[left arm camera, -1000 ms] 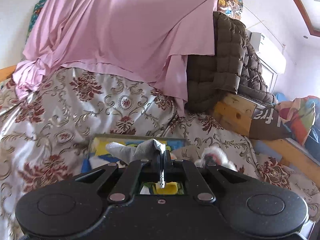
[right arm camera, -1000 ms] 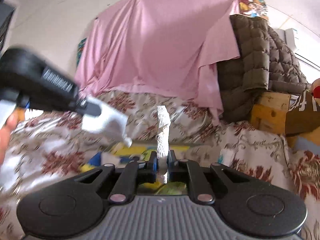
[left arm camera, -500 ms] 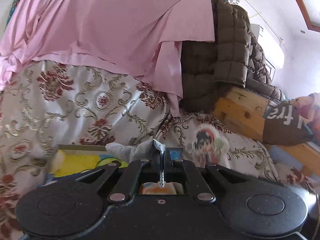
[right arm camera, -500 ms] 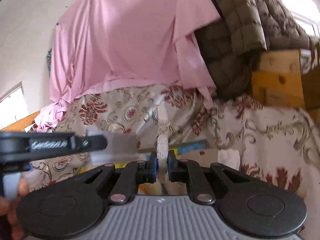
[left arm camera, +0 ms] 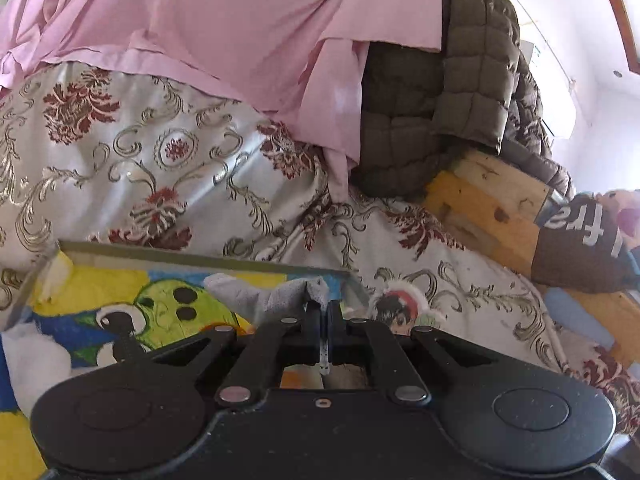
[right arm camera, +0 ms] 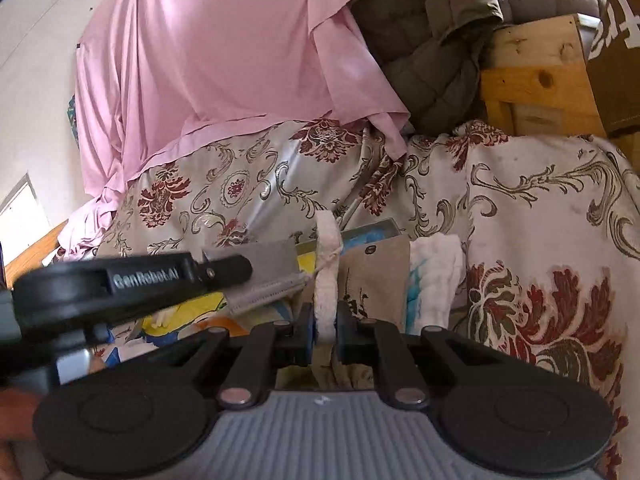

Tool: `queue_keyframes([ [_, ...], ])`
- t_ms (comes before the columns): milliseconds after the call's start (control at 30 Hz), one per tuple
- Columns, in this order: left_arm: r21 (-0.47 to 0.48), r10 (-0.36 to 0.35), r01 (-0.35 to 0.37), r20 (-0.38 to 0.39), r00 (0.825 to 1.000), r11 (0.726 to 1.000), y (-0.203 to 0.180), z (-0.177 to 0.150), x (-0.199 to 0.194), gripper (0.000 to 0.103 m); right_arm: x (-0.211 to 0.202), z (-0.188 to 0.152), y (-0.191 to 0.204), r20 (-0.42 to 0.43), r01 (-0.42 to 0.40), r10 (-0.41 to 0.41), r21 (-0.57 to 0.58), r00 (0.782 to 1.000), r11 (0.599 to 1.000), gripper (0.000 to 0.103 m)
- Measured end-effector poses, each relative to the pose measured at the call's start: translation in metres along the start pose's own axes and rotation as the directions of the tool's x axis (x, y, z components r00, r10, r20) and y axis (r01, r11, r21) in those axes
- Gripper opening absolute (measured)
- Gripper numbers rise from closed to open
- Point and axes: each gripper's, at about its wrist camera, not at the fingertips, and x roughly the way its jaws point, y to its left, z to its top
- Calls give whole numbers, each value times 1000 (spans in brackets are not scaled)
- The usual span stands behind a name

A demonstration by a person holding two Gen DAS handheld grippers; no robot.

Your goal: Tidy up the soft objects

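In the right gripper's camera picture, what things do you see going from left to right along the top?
White wall → pink sheet → brown quilted jacket → wooden board.

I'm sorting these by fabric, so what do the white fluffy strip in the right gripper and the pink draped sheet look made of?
White fluffy strip: looks like terry or fleece, matte and nubbly. Pink draped sheet: thin, smooth woven cloth, perhaps cotton or polyester, with a faint sheen and soft folds.
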Motion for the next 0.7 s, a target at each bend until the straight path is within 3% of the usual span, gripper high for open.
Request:
queue_keyframes([
  [300,-17,-14,13,-74,997,1000,-5,-14,13,4,3,0,-8,-5,43,-43,20,999,999,23],
  [367,-35,-16,13,-76,997,999,-4,-15,13,4,2,-1,-8,-2,62,-62,9,998,998,31],
  [500,-51,-16,10,-108,994,999,-2,-16,15,13,0,0,-7,3,89,-89,-2,996,996,37],
  [600,-68,-18,10,-115,993,998,0,-18,13,14,-1,0,-5,5,109,-109,-16,994,994,43],
  [700,-55,-8,2,-120,993,998,0,-18,11,18,-4,1,-3,13,145,-145,-37,989,989,55],
])
